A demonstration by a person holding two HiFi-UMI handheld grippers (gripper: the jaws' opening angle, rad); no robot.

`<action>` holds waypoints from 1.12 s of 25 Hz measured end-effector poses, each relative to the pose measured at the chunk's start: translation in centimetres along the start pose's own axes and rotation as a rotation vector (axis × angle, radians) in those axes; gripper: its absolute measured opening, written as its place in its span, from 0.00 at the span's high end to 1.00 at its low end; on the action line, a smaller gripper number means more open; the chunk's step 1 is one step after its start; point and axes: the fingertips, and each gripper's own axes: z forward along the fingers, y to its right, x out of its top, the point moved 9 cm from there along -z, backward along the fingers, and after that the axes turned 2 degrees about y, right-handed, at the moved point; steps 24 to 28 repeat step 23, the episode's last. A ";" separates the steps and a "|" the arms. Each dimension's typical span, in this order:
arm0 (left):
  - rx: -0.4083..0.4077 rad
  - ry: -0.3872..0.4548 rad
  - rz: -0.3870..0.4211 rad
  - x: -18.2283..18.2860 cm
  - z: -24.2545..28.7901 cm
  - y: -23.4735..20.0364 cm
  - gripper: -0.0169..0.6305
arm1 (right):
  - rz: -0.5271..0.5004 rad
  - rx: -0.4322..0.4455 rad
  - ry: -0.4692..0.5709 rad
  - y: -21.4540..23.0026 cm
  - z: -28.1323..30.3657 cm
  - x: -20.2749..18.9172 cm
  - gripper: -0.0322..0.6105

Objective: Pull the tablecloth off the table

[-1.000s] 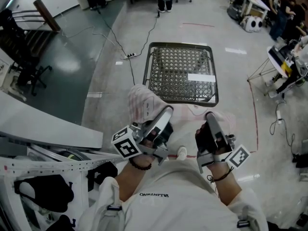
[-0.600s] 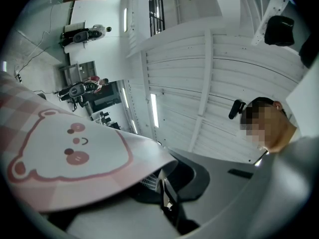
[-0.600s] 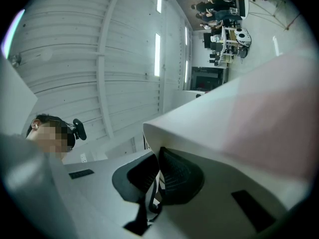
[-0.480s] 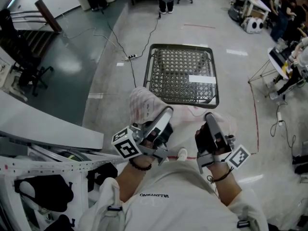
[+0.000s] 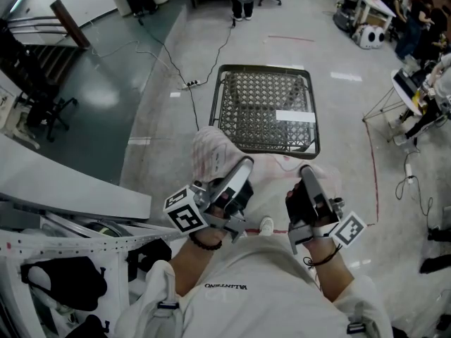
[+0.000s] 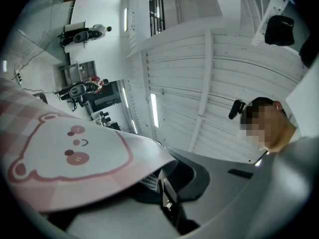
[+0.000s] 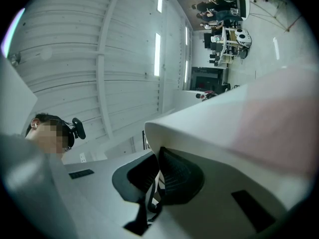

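**A:** Where does the tablecloth sit?

**B:** Starting at the left, the left gripper (image 5: 239, 171) has its jaws closed on an edge of the pink checked tablecloth (image 5: 209, 150). Its own view shows the bear print running right into the pinch.

**A:** And the bench?

**B:** The mesh-topped bench (image 5: 262, 67) stands ahead on the floor (image 5: 162, 111). Its top is bare except for a white strip (image 5: 294, 115), and no cloth touches it. Further right, the right gripper (image 5: 307, 173) is clamped on another part of the cloth, held up near the person's chest.

**A:** So how far along is it?

**B:** I'd judge the pull complete, since the tablecloth hangs clear of the bench, held by both grippers. Nothing the task names looks left to do.
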 end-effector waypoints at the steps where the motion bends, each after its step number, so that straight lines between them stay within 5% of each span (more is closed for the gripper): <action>1: 0.000 0.000 0.000 0.0 0.0 0.0 0.97 | 0.001 0.000 0.000 0.0 0.0 0.0 0.93; 28: 0.002 -0.008 -0.002 0.3 0.1 -0.2 0.97 | 0.001 -0.010 0.000 0.3 0.2 0.0 0.93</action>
